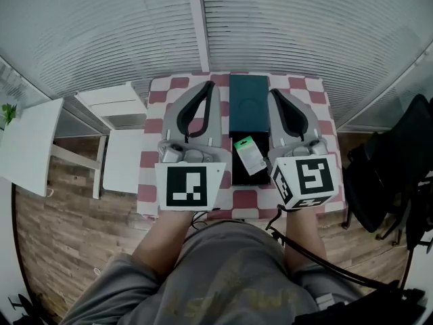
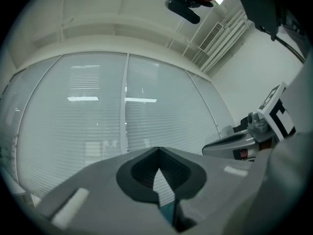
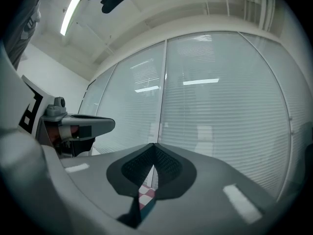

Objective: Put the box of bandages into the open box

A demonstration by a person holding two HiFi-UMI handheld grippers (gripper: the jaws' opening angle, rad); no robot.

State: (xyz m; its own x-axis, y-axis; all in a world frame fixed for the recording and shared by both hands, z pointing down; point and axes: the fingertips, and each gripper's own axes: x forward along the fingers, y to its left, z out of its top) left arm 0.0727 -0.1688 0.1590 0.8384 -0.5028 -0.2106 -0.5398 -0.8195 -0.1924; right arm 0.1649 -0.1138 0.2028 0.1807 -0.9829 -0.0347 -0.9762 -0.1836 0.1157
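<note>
Ahead, checkered table (image 1: 245, 200), open box (image 1: 248, 107), window blinds (image 1: 101, 26).

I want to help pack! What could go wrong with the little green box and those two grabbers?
Both the left gripper and the right gripper have their jaws shut on nothing. Reaching in like that might shove the small green-and-white cardboard bandage box instead of gripping it. That box lies askew over the black open box, so a nudge could slide it onto the red-and-white checked tablecloth.
</note>
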